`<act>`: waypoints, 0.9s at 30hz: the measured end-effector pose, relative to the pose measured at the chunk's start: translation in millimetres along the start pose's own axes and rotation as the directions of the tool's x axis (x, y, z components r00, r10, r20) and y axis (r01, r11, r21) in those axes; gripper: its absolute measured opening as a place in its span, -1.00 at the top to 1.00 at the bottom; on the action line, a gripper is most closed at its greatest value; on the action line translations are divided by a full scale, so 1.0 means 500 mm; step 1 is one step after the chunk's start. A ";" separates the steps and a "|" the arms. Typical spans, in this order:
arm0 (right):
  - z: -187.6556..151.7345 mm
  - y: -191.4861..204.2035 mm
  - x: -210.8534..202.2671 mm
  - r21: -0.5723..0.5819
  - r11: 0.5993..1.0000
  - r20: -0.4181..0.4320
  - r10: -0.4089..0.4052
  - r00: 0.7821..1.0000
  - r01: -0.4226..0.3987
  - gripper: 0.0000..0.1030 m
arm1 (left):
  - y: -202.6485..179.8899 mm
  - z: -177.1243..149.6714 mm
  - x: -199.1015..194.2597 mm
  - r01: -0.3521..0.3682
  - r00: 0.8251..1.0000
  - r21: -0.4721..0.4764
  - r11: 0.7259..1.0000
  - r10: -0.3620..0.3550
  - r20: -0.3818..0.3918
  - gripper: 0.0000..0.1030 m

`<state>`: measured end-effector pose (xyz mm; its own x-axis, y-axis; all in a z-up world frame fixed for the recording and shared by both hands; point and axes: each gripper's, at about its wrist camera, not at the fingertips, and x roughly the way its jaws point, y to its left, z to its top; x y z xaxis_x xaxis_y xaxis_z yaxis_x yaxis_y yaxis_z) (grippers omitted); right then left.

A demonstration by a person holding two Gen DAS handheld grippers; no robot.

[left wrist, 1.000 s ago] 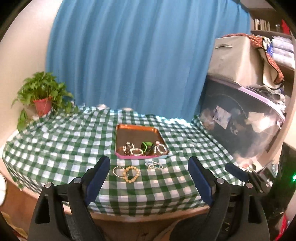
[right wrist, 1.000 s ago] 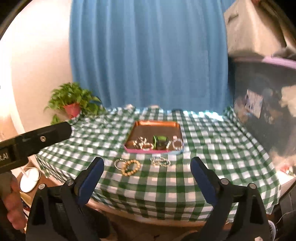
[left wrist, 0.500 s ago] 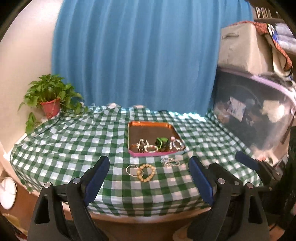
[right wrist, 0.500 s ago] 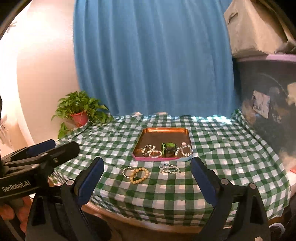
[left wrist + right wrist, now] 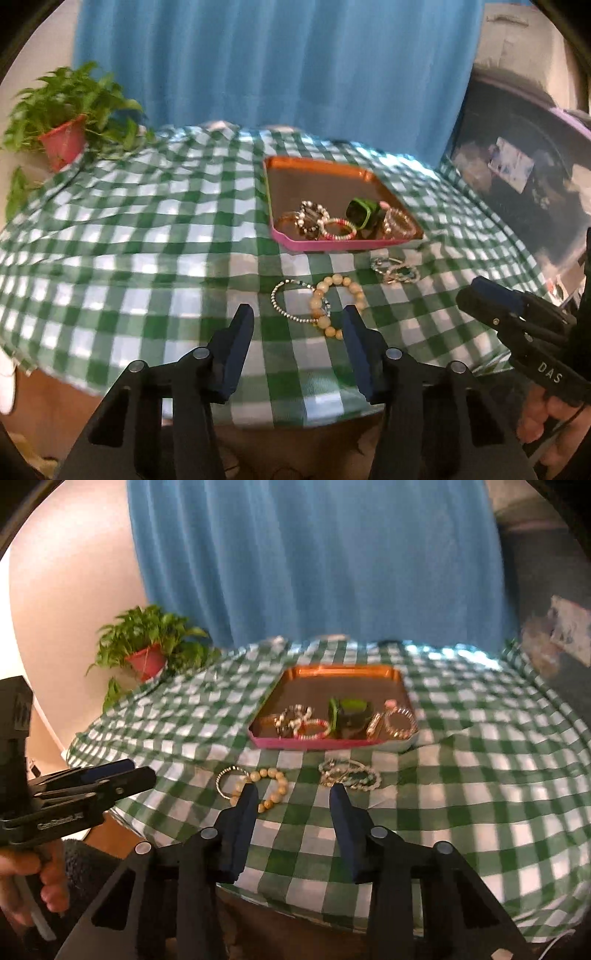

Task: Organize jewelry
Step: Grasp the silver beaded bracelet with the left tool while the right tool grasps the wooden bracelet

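Observation:
An orange tray with a pink rim [image 5: 291, 242] [image 5: 269, 742] sits mid-table and holds several bracelets and a green watch [image 5: 364, 214] [image 5: 351, 707]. On the cloth in front of it lie a beige bead bracelet [image 5: 336, 302] [image 5: 269, 788], a thin silver chain bracelet [image 5: 280, 302] [image 5: 225, 779] and a silvery green bracelet pile [image 5: 395, 271] [image 5: 349, 775]. My left gripper [image 5: 297, 325] is open and empty just short of the beige bracelet. My right gripper [image 5: 293, 799] is open and empty, near the table's front edge between the beige bracelet and the pile.
A green-checked cloth [image 5: 147, 240] [image 5: 480, 775] covers the table. A potted plant [image 5: 66, 122] [image 5: 147, 653] stands at the back left before a blue curtain. Dark storage bins [image 5: 524, 177] stand at the right. Each gripper shows in the other's view [image 5: 517, 325] [image 5: 74, 797].
Both grippers have moved forward and down toward the loose bracelets, and both jaws have narrowed while staying open. The jewelry has not moved.

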<state>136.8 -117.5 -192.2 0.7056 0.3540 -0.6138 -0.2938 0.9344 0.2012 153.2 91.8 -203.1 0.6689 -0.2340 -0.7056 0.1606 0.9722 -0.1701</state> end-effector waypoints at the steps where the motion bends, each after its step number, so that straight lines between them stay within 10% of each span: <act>1: 0.001 -0.002 0.017 -0.004 1.000 -0.010 0.009 1.000 -0.009 0.32 | -0.001 0.005 0.021 0.002 1.000 0.018 1.000 -0.001 -0.006 0.04; 11: -0.007 0.014 0.184 0.012 0.996 -0.107 0.090 0.990 -0.089 0.66 | 0.047 0.001 0.178 0.043 0.993 0.013 0.999 -0.041 -0.106 0.59; 19: -0.009 0.040 0.247 -0.078 0.997 -0.188 -0.002 0.982 -0.013 0.67 | 0.021 0.005 0.195 -0.015 0.997 0.156 0.988 0.026 -0.071 0.67; 27: -0.013 0.020 0.212 -0.090 0.995 -0.145 -0.055 0.988 0.043 0.81 | 0.116 0.020 0.170 0.054 0.995 -0.092 0.994 -0.061 -0.076 0.94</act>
<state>204.4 -70.9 -260.4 0.6196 0.2925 -0.7284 -0.3201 0.9415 0.1057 226.6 128.2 -265.8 0.6008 -0.2925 -0.7440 0.1289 0.9539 -0.2710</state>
